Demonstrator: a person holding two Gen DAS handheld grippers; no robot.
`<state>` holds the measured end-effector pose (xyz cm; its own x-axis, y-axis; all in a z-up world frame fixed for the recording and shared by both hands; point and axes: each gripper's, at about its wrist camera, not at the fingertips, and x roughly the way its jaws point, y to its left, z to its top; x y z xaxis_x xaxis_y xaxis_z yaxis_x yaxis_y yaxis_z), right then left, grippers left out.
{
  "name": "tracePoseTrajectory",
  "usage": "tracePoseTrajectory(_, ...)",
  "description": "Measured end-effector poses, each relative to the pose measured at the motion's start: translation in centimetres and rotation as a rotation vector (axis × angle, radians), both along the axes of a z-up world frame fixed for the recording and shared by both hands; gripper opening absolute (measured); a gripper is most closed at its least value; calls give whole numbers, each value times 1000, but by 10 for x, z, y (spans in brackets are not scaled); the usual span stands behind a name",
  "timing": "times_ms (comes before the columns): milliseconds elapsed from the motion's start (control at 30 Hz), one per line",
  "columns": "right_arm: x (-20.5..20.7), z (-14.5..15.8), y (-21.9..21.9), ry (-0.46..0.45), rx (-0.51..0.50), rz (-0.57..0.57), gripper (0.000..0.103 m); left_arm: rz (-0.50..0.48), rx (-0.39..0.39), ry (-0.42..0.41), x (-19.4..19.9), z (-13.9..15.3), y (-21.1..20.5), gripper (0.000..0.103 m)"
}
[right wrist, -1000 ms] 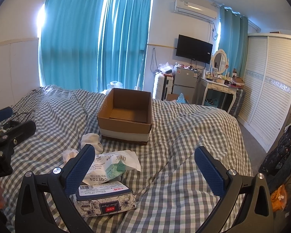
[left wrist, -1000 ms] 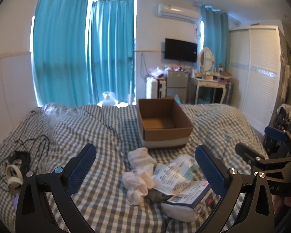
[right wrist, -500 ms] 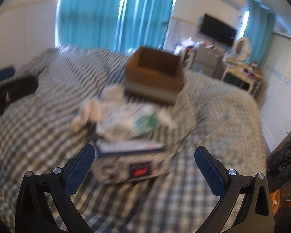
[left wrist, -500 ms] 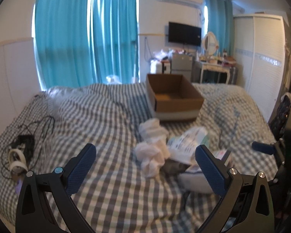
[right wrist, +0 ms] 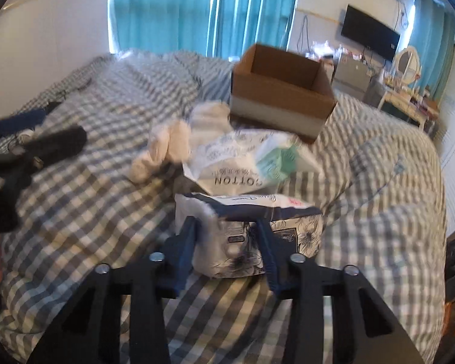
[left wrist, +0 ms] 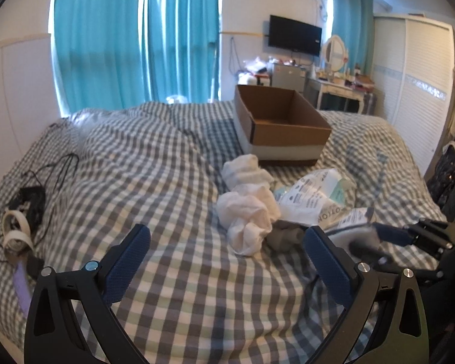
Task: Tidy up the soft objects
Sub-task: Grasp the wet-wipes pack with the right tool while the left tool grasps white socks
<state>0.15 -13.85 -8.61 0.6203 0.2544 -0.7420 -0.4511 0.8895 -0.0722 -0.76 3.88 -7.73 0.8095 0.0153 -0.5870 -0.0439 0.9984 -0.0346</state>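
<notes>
Right gripper (right wrist: 227, 236): my fingers are clenched on the near left end of the floral tissue pack (right wrist: 248, 233), squeezing its soft wrapper between the pads.
Tissue pack: it sits on the checked bedspread (right wrist: 379, 188) right in front of me, long axis running left to right across my view, broad printed face toward the camera.
Left gripper (left wrist: 224, 257): jaws released and spread wide, hovering over bare bedspread, touching nothing.
Pile just beyond: a crumpled bag marked COTTON (right wrist: 242, 160) lies directly behind the tissue pack; white socks (left wrist: 245, 203) are bunched to its left, with a grey piece (left wrist: 283, 236) tucked against them. In the left view the socks' heap runs near to far.
Cardboard box (left wrist: 280, 127): stands upright past the pile, open top, and I see nothing inside it.
Far left of bed: a tangle of black cables and a white headset (left wrist: 15, 227), well apart from the pile.
</notes>
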Motion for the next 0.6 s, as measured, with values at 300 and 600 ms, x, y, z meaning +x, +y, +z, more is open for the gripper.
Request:
tracePoseTrajectory(300,4,62,-34,-169,81,-18,20,-22,11,14,18,-2,-7,103)
tracePoseTrajectory(600,59,93,-59,-264,21,-80,20,-27,18,97,78,-26,-19,100)
